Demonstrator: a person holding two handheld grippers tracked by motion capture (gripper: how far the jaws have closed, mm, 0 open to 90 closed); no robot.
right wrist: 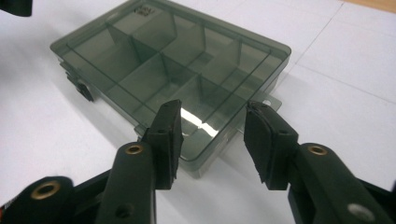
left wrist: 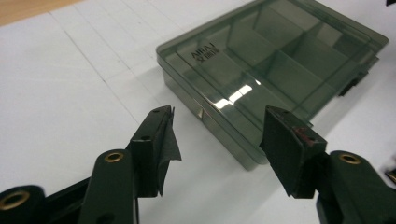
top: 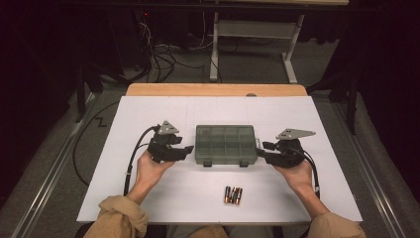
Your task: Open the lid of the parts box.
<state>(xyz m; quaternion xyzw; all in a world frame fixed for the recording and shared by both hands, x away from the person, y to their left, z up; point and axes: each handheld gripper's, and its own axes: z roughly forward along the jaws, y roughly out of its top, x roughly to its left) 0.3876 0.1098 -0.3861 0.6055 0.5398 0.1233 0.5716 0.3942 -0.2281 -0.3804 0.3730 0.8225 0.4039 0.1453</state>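
Note:
A smoky, see-through compartment box (top: 226, 144) lies with its lid down in the middle of the white table top (top: 148, 198). Several batteries (top: 233, 195) lie side by side in front of it. My left gripper (top: 189, 150) is held at the box's left end, jaws apart. Seen from the left gripper view, the box (left wrist: 280, 60) has its near corner just beyond the left gripper (left wrist: 217, 116), untouched by the pads. My right gripper (top: 261, 148) is at the box's right end. In the right gripper view the right gripper (right wrist: 212, 109) straddles the near edge of the box (right wrist: 173, 70) without pressing on it.
Two dark latches (top: 207, 163) sit on the box's front side. A wooden table edge (top: 218, 89) runs behind the white top. Beyond it are a white frame (top: 289, 54) and loose cables (top: 163, 59) on the floor. Each gripper trails a black cable (top: 131, 163).

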